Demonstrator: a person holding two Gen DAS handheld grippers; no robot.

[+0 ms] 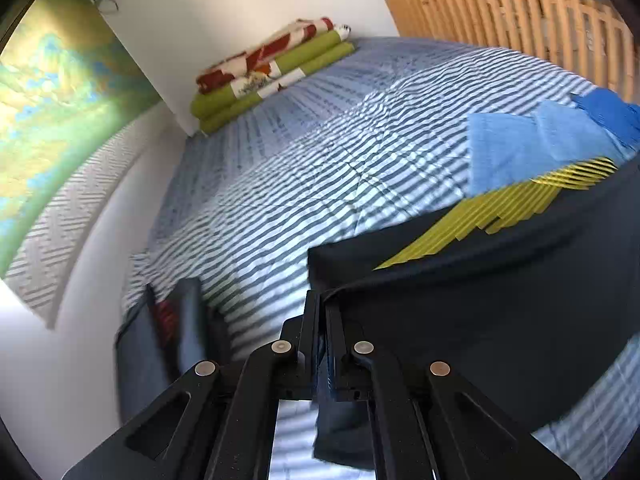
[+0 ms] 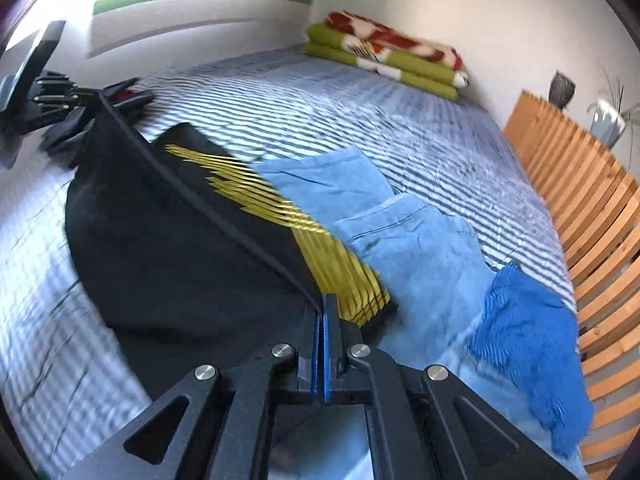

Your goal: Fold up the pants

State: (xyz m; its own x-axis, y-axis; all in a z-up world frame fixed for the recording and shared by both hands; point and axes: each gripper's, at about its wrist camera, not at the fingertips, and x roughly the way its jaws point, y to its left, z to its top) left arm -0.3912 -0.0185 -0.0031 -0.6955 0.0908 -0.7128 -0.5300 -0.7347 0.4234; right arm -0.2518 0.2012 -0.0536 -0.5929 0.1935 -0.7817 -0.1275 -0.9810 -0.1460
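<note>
Dark navy pants (image 2: 180,260) with a yellow striped panel (image 2: 332,256) are spread over the striped bedspread (image 2: 312,112). My right gripper (image 2: 323,300) is shut on one end of the pants' upper edge. That edge runs taut up and to the left to my left gripper (image 2: 86,100), which pinches the other end. In the left wrist view the left gripper (image 1: 323,296) is shut on the dark pants (image 1: 480,300), and fabric hangs down between its fingers. The yellow panel (image 1: 480,216) shows beyond the held fold.
Light blue jeans (image 2: 400,232) and a bright blue knit cloth (image 2: 528,340) lie to the right of the pants. A folded green and red blanket (image 2: 384,56) sits at the far wall. A wooden slatted frame (image 2: 592,220) borders the right side. A dark item with red (image 1: 168,320) lies near the left wall.
</note>
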